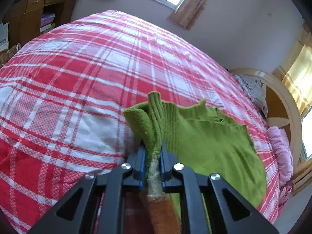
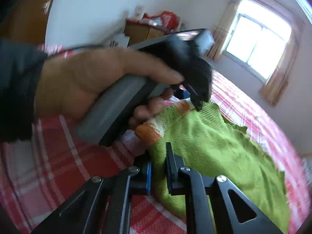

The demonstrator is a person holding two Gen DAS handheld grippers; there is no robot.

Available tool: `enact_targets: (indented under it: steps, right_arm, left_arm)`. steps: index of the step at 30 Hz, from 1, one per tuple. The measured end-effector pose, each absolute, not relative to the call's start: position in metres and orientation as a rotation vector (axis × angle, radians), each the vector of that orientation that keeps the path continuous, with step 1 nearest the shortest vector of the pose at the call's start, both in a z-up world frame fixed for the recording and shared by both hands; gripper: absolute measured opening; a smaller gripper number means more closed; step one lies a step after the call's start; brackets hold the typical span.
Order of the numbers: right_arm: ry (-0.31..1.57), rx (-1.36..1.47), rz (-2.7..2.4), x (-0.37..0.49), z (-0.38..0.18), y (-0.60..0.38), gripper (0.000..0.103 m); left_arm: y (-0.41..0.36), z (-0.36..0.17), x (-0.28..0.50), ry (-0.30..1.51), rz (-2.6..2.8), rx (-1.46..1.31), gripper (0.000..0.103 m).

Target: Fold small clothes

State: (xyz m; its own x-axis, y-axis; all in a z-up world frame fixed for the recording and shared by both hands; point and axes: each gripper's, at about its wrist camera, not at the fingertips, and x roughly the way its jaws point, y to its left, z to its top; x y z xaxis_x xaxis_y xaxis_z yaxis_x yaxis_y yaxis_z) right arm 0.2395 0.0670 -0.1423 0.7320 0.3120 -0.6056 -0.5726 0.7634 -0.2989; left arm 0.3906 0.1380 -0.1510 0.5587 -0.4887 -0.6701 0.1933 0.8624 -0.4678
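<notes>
A small green knit sweater (image 1: 204, 136) with an orange and white striped band lies on the bed. My left gripper (image 1: 153, 149) is shut on a bunched ribbed edge of it, and the fabric fans out above the blue pads. In the right wrist view the same sweater (image 2: 214, 146) spreads to the right. My right gripper (image 2: 159, 157) is shut on its near edge, with green fabric filling the gap between the fingers. A hand (image 2: 87, 81) holds the left gripper (image 2: 197, 105) at the sweater's striped far corner.
The bed carries a red and white plaid sheet (image 1: 78, 78). A round wooden headboard (image 1: 280, 101), a grey pillow (image 1: 253, 91) and a pink pillow (image 1: 280, 150) stand at the right. A wooden desk (image 1: 35, 9) is at the far left, by the wall.
</notes>
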Motion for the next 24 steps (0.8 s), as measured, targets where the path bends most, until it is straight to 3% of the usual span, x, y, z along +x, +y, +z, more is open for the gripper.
enact_targets:
  steps: [11,24]
  right_arm:
    - [0.540,-0.182,0.539,0.233,-0.100,-0.028,0.008]
    - [0.509,-0.015,0.500,0.235,-0.088,-0.095,0.008]
  left_arm:
    - [0.111,-0.102,0.383,0.819,-0.460,-0.414,0.012]
    - [0.035,-0.067,0.379,0.774,-0.503,-0.338,0.012]
